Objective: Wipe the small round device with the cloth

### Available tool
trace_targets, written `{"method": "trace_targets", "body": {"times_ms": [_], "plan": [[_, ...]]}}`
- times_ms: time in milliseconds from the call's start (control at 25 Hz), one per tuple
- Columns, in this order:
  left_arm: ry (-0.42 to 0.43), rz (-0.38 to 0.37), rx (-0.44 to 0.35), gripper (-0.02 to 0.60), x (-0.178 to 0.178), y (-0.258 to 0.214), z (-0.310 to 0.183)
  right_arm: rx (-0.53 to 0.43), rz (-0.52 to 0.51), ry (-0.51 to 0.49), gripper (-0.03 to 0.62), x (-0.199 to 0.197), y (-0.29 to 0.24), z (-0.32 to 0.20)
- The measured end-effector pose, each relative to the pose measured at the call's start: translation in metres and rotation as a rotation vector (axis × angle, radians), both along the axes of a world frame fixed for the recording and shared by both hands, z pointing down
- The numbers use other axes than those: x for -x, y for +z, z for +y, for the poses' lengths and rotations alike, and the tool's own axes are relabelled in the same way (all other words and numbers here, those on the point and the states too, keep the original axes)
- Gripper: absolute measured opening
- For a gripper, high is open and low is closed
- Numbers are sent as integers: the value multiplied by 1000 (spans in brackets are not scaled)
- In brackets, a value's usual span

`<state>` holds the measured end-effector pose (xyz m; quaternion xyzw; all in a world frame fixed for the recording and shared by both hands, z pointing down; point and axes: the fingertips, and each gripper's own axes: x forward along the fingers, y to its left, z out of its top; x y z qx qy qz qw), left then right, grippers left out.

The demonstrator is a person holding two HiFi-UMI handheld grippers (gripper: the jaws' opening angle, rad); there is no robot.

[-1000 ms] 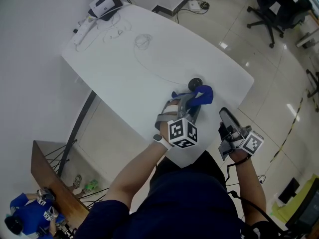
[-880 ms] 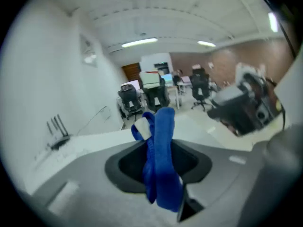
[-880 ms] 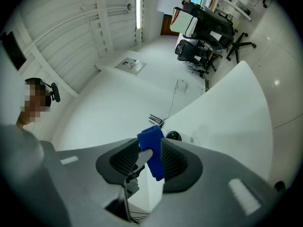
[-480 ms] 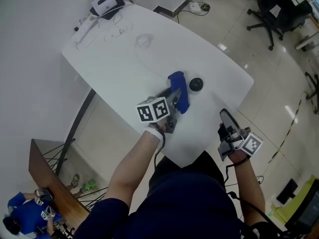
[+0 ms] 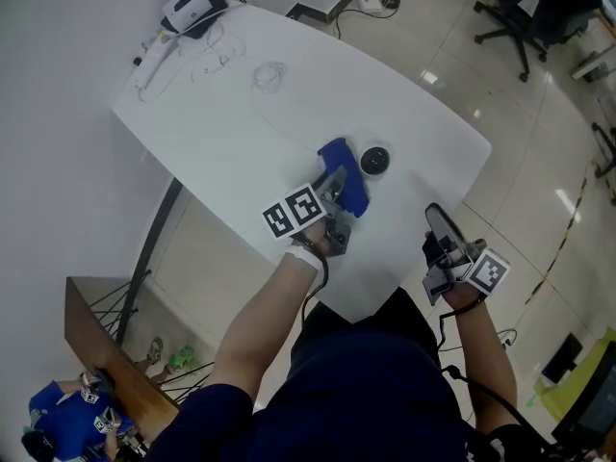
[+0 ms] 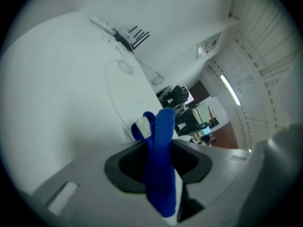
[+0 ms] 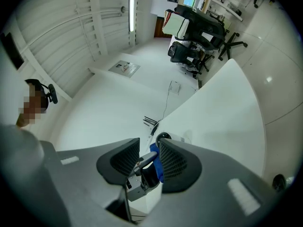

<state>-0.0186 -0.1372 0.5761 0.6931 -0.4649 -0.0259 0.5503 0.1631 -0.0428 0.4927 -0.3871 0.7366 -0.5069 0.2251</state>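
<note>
Pinching the blue cloth (image 6: 160, 183) between its jaws, my left gripper (image 6: 156, 150) has the fabric bunched, with a fold sticking out past the fingertips. My right gripper (image 7: 149, 162) has its jaws apart; they have just been closing a little, with nothing between them. On the white table (image 5: 289, 94), the small round device (image 5: 375, 160) sits just beside the cloth, to its right in the head view. The right gripper hangs off the table's near corner, well apart from the device.

The person wears a navy top (image 5: 371, 393), a white wristband (image 5: 305, 256), and holds a grey left gripper (image 5: 337, 177) and right gripper (image 5: 435, 218).
</note>
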Motion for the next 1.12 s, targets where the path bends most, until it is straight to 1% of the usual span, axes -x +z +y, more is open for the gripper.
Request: {"method": "trace_targets", "body": {"times_ms": [40,80,120,160,200,280,320,400,480,560,600,640,680,720,840,920,1000,1080,1120], "plan": [[2,-10,-29,150,-1,-10,0,-3,1,0,135,-1,-1,-1],[17,-38,-67,150,-3,-20,1,-5,2,1,135,-1,-2,-1],[44,-91,-114,150,-5,-30,2,-7,2,1,135,-1,-3,-1],[83,-172,-171,150,-8,-40,4,-9,1,1,135,-1,-3,0],[134,-270,-243,150,-11,-49,7,-12,-1,-1,135,1,-4,0],[256,-473,-426,150,-21,-65,13,-24,0,-11,135,6,-8,2],[318,-559,-525,150,-27,-71,17,-31,5,-16,135,9,-10,2],[449,-695,-705,150,-44,-75,28,-39,24,-23,135,13,-14,3],[601,-839,-858,150,-62,-74,42,-36,33,-25,135,15,-16,4],[762,-1017,-1015,152,-78,-69,55,-29,28,-25,135,13,-13,6],[840,-1094,-1088,152,-84,-67,62,-25,33,-20,135,12,-11,6],[908,-1149,-1145,152,-89,-64,68,-21,32,-18,135,10,-9,6],[964,-1182,-1184,152,-93,-60,74,-16,21,-19,135,10,-7,6],[1008,-1197,-1205,152,-95,-56,80,-12,13,-18,135,9,-5,6],[1099,-1236,-1216,152,-99,-37,89,4,20,-2,135,3,2,2],[1154,-1281,-1202,152,-101,-21,88,14,6,-8,135,4,8,-1],[1202,-1312,-1166,152,-102,-4,85,16,20,-8,135,2,10,-5],[1223,-1310,-1122,152,-104,8,82,13,27,-14,135,2,12,-7],[1214,-1295,-1103,152,-104,9,81,12,27,-19,135,3,11,-7]]}}
